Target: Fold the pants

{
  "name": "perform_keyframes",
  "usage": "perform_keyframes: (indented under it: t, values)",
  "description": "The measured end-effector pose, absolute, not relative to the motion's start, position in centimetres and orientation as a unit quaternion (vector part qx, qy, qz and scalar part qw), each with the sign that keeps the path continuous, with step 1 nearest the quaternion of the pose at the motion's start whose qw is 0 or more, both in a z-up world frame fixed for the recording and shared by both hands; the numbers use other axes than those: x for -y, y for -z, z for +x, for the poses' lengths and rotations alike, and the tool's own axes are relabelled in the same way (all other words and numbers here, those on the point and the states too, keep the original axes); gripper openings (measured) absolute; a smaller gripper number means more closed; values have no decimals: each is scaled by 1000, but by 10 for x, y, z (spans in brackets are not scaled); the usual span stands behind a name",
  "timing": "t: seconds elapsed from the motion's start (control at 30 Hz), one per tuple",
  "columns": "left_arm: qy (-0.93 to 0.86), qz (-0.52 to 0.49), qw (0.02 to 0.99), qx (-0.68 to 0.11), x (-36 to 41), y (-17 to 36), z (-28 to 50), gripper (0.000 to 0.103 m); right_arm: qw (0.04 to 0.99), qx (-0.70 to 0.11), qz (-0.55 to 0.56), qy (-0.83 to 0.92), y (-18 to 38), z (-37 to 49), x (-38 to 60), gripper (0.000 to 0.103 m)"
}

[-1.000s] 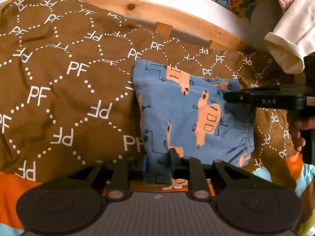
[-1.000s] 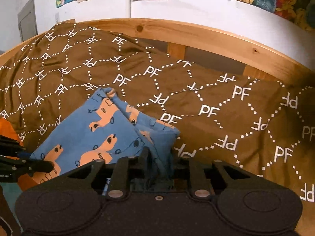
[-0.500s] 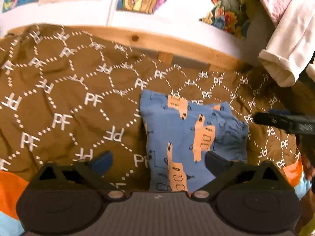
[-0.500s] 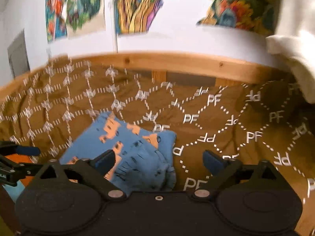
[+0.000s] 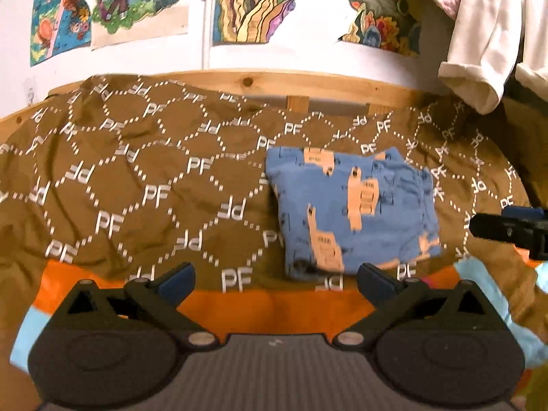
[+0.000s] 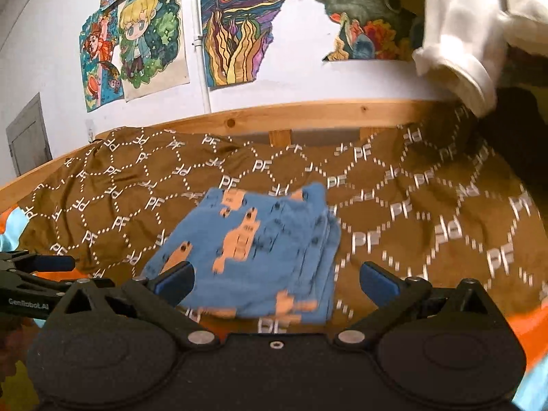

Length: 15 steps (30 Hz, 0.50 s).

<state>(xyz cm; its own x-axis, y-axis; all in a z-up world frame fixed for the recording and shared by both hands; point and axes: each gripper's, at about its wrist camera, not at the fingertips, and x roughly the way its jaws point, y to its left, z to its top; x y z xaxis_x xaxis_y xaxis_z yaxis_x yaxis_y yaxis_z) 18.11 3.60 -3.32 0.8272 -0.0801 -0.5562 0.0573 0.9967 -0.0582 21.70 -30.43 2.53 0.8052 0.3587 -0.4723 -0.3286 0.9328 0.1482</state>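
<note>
The blue pants [image 5: 352,212] lie in a small, flat, folded square on the brown blanket [image 5: 137,178], a little to the right of the middle and not far from the near edge of the bed. They look folded up already, so the job seems about done. The left gripper [image 5: 275,282] has its fingers wide apart with nothing between them. The jaws have just been opening, and the pants sit free, up past the right finger. The right gripper [image 6: 275,282] is wide apart too and has just been opening; the near edge of the pants shows between its fingers, but the pads do not press on it. Both grippers are probably open so the pants can rest on their own and keep their shape. Behind the blanket runs a wooden bed rail [image 5: 308,84], and a white cloth [image 5: 486,41] hangs at the far right, well apart from the pants.
</note>
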Motion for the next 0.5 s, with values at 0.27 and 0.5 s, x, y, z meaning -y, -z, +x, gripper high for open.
perform_keyframes:
  t: [0.27,0.5]
  values:
    - [41,-17,955,-295,-40,48,162,103,957,-241,18,-163,-3,179,300,102]
    - [43,-4,955,-295,-39,54,159,103,960,-226,0,-164,5,167,293,102]
